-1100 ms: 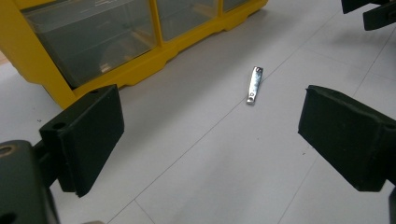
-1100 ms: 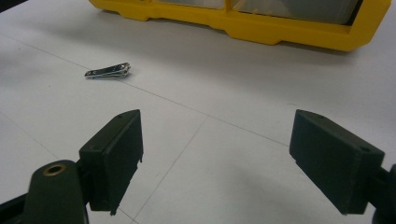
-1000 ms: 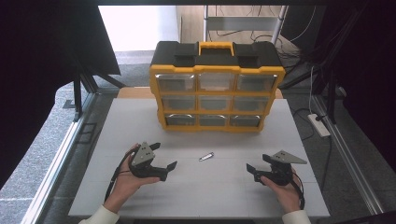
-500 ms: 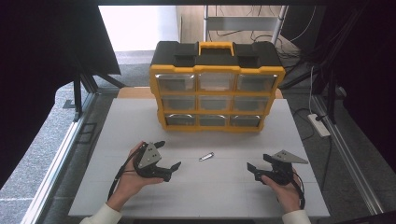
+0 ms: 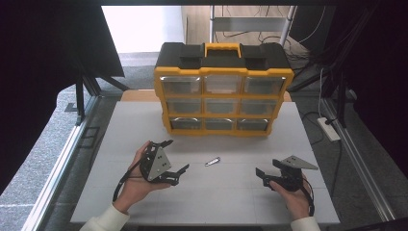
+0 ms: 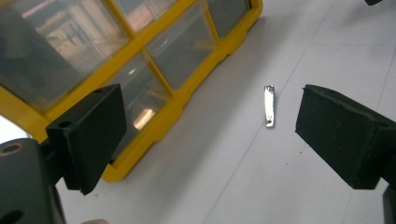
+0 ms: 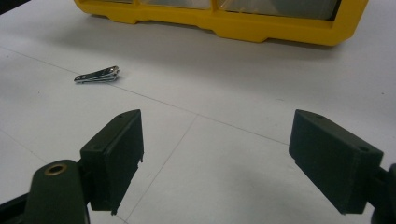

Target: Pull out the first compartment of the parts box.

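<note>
A small silver nail clipper (image 5: 212,161) lies flat on the white table (image 5: 226,197), in front of a yellow and black drawer organizer (image 5: 223,91). My left gripper (image 5: 177,155) is held tilted on its side to the left of the clipper, open and empty. Its jaws frame the nail clipper (image 6: 269,105) and the organizer's lower drawers (image 6: 154,84). My right gripper (image 5: 267,169) rests open near the table's front right, pointing left. Ahead of it, the nail clipper (image 7: 97,74) lies to the upper left and the organizer's base (image 7: 261,28) behind.
The organizer stands upright at the back middle of the table with its clear drawers shut. A white power strip (image 5: 329,129) lies on the floor to the right. Dark curtains hang on both sides, and a metal frame (image 5: 250,21) stands behind.
My left gripper has rolled onto its side and turned its jaws toward the clipper. The right gripper and the clipper have stayed put.
</note>
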{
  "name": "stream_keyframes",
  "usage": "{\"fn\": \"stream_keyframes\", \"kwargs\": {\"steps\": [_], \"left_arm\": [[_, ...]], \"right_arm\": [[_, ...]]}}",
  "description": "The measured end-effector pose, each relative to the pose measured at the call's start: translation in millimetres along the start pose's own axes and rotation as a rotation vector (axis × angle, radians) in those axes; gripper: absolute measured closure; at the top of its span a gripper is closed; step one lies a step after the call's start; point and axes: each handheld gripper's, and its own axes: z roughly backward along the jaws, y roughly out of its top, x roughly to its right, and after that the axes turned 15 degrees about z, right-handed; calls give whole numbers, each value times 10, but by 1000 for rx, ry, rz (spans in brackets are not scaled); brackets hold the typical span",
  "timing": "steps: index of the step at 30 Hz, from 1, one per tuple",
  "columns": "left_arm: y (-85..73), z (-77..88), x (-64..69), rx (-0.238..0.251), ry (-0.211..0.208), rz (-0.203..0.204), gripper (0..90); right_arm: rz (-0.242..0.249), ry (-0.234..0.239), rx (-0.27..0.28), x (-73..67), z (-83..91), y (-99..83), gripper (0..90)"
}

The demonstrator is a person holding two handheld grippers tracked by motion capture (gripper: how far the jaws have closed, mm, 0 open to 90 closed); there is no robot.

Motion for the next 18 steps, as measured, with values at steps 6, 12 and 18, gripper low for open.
{"fn": "stream_keyframes", "kwargs": {"steps": [6,12,18], "left_arm": [[53,4,-8,15,44,-60,91],[93,45,-28,34,78,-111,92],[127,17,-24,33,103,-164,92]], "right_arm": [[-2,-4,-2,-4,0,-2,180],[-7,-7,-3,-3,8,-8,181],[-5,-13,-8,-2,4,-8,181]]}}
